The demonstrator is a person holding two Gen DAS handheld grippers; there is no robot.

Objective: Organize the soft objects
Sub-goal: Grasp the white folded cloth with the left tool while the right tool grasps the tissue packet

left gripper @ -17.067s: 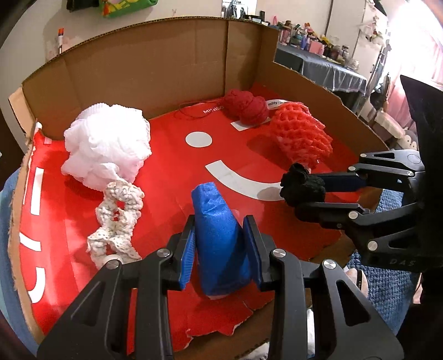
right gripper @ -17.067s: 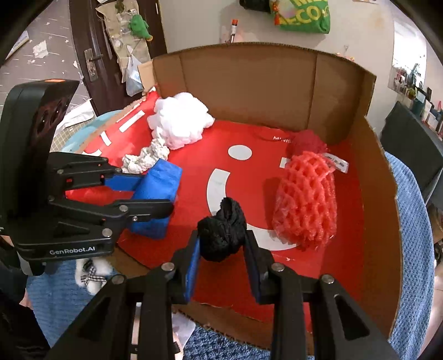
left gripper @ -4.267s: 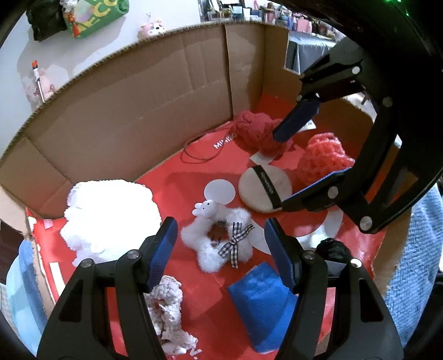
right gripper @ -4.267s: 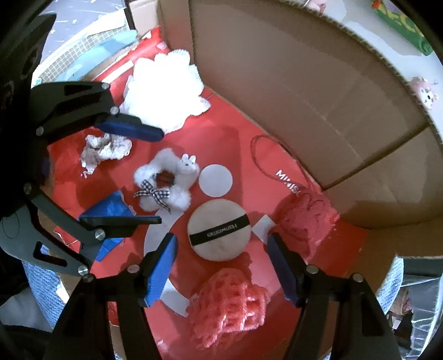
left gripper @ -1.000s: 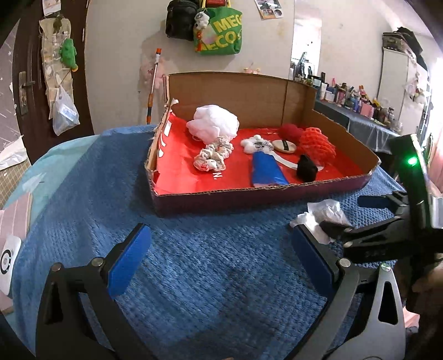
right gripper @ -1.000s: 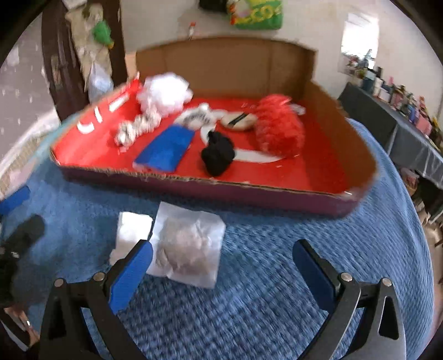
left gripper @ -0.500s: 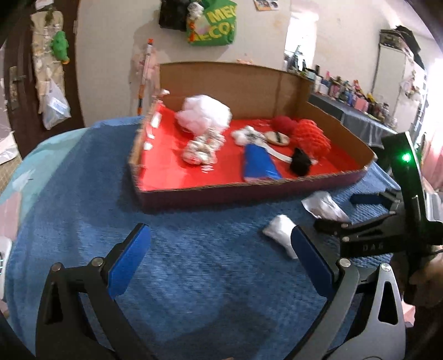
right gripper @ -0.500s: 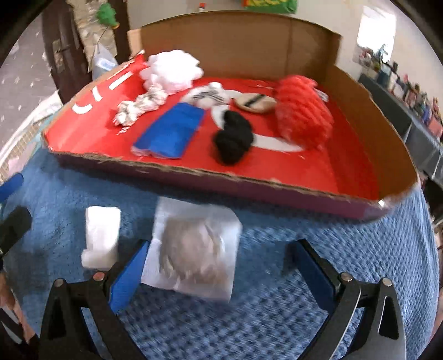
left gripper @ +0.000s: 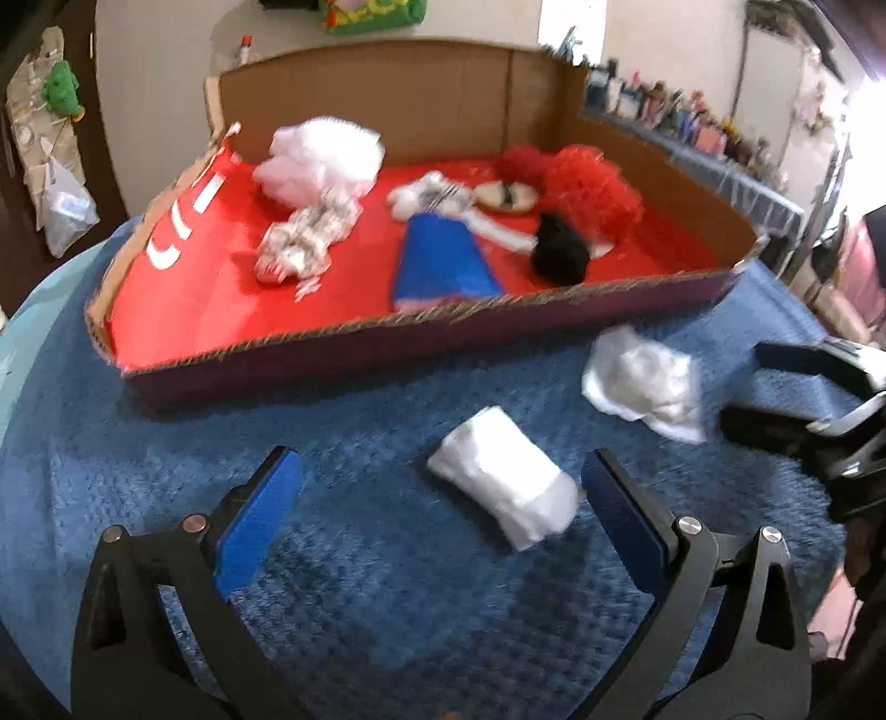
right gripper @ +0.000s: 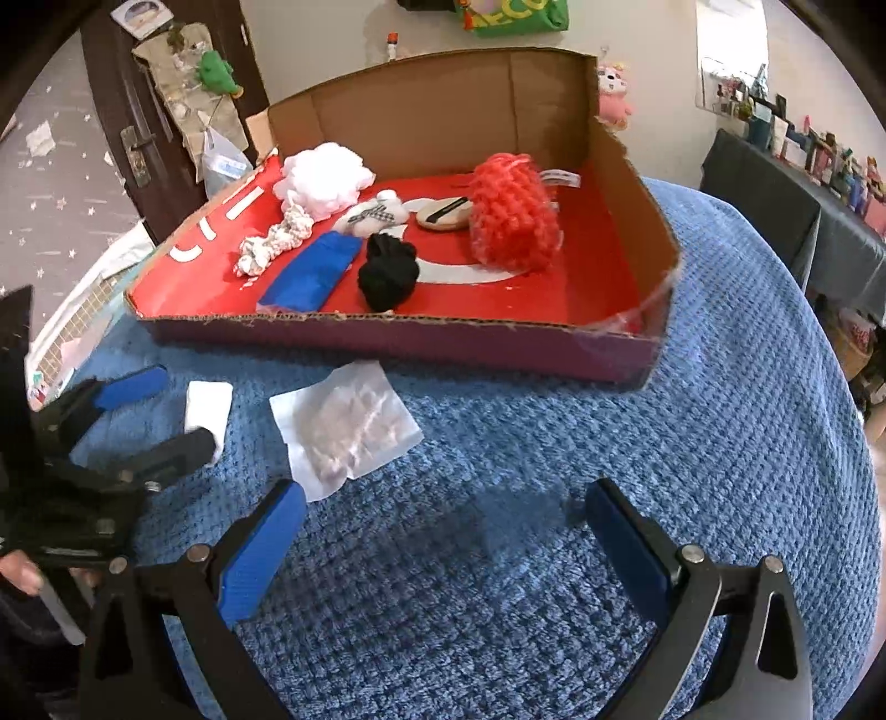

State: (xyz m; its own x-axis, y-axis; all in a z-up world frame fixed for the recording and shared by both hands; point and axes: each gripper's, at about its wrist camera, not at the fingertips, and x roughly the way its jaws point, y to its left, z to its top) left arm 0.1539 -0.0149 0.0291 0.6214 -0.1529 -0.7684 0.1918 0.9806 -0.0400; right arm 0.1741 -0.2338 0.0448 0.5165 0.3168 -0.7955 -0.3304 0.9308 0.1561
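Observation:
A cardboard tray [left gripper: 421, 332] [right gripper: 387, 335] with a red floor holds several soft things: a white puff [right gripper: 326, 177], a white scrunchie [right gripper: 268, 243], a blue foam piece [right gripper: 313, 271], a black ball [right gripper: 387, 271] and a red net sponge [right gripper: 512, 213]. On the blue cloth in front lie a white folded pad [left gripper: 504, 487] [right gripper: 207, 410] and a clear packet of white stuff [left gripper: 645, 382] [right gripper: 349, 423]. My left gripper [left gripper: 443, 526] is open, with the white pad between its fingers. My right gripper [right gripper: 446, 543] is open and empty, above the cloth right of the packet.
A blue knitted cloth [right gripper: 609, 443] covers the round table. A dark door [right gripper: 122, 127] stands at the back left and a shelf of small bottles [left gripper: 692, 127] at the back right. A green bag [right gripper: 515, 16] hangs on the wall.
My left gripper has come down and forward until the white pad sits between its fingers. My right gripper has drawn back and to the right, away from the packet.

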